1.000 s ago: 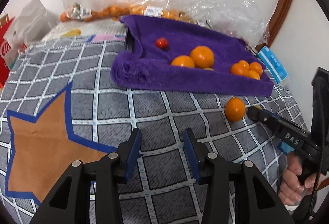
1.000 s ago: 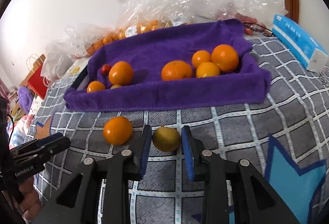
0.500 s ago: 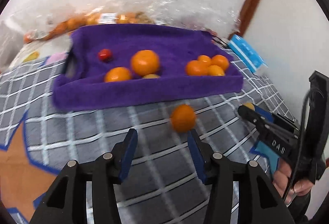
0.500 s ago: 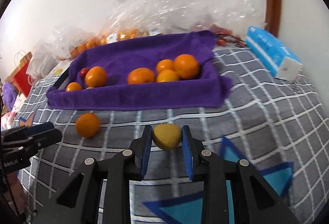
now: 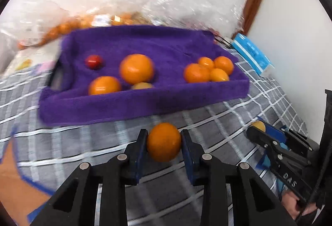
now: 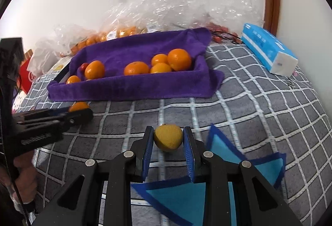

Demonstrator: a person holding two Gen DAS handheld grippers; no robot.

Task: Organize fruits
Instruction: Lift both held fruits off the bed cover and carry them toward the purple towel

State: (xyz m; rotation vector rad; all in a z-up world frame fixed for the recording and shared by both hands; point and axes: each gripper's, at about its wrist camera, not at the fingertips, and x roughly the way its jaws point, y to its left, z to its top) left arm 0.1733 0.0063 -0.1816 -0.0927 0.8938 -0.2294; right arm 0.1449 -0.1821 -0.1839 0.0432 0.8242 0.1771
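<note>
Since 1 second ago the left gripper (image 5: 164, 142) has swung across to the loose round orange fruit (image 5: 164, 141) in front of the purple towel-lined tray (image 5: 145, 104); its jaws are closing, pads touching the fruit on both sides. The right gripper (image 6: 168, 141) stays clamped on the small yellow-green citrus (image 6: 168, 137), also in front of the tray. Both fruits now seem ready to go in. Inside the tray lie 7 orange fruits and 1 small red one, leaving bare towel in the middle. A blue tissue pack (image 6: 267, 52) sits right of the tray; crinkled clear plastic bags (image 6: 166, 6) are heaped behind it. Nothing blocks the near rim.
</note>
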